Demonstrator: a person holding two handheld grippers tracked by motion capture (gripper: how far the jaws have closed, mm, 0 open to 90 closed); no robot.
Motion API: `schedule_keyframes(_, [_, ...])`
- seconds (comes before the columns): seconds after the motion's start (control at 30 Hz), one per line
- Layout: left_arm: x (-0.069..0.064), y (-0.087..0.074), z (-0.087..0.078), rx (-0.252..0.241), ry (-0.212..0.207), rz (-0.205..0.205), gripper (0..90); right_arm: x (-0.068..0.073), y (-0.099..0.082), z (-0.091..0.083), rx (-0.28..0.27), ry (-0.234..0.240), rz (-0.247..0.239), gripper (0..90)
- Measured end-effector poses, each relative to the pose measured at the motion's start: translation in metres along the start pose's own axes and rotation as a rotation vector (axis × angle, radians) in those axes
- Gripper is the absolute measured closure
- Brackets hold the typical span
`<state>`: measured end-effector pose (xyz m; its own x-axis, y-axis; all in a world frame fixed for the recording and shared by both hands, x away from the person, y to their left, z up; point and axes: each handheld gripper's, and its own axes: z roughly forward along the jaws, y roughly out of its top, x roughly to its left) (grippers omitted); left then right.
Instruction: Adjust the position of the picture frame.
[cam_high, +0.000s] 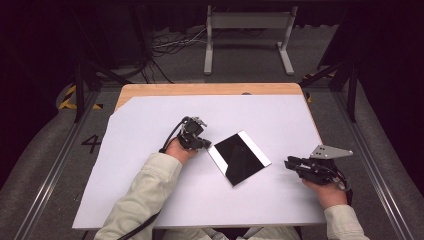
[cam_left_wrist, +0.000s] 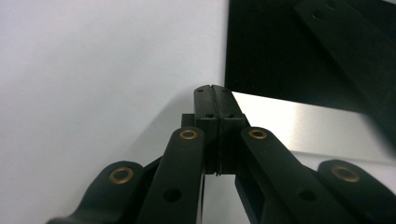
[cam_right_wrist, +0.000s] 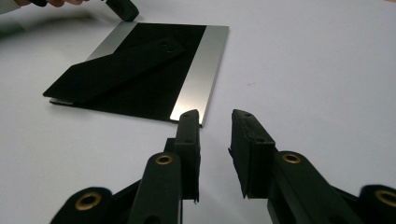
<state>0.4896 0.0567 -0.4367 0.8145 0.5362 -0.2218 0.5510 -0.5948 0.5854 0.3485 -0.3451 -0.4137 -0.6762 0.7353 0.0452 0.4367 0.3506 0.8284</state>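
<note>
You are working in a lab-style recording bay: a wooden table (cam_high: 210, 89) under a white sheet (cam_high: 165, 200), grey carpet crossed by metal floor rails (cam_high: 47, 175), loose black cables (cam_high: 160, 47), yellow-black hazard tape (cam_high: 67, 97) and dark curtains behind.

Only thing I can actually read from here is a big dark "4" (cam_high: 91, 143) marked on the grey floor (cam_high: 50, 150) just left of the table. Nothing else has any writing, label or brand on it that I can make out.
</note>
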Motion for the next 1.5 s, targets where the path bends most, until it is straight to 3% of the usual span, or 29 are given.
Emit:
schedule_keyframes(0.17, [-0.013,-0.006,-0.002,0.022,-0.002,0.021,90.0,0.001,0.001,0.001,0.021,0.020,-0.019,79.3])
schedule_keyframes(0.27, [-0.022,-0.008,-0.003,0.038,-0.002,0.053,90.0,0.004,0.001,0.005,0.075,0.051,-0.083,87.2])
schedule_keyframes(0.37, [-0.032,-0.013,-0.003,0.041,-0.012,0.073,90.0,0.007,0.002,0.009,0.104,0.074,-0.104,90.0])
schedule_keyframes(0.6, [-0.052,-0.020,-0.005,0.075,-0.038,0.119,90.0,0.004,0.002,0.008,0.115,0.061,-0.088,90.0])
schedule_keyframes(0.87, [-0.078,-0.031,-0.005,0.108,-0.118,0.155,90.0,0.005,0.001,0.013,0.133,0.081,-0.092,90.0])
schedule_keyframes(1.03, [-0.080,-0.034,-0.007,0.112,-0.131,0.173,90.0,0.005,0.001,0.018,0.151,0.097,-0.092,90.0])
schedule_keyframes(1.17, [-0.074,-0.036,-0.011,0.080,-0.118,0.156,90.0,0.006,0.000,0.023,0.162,0.101,-0.101,90.0])
schedule_keyframes(1.27, [-0.068,-0.038,-0.023,0.030,-0.100,0.137,89.8,0.007,-0.001,0.027,0.170,0.091,-0.103,90.0])
schedule_keyframes(1.5, [-0.060,-0.048,-0.033,0.001,-0.096,0.101,88.3,0.006,-0.002,0.037,0.182,0.077,-0.103,90.0])
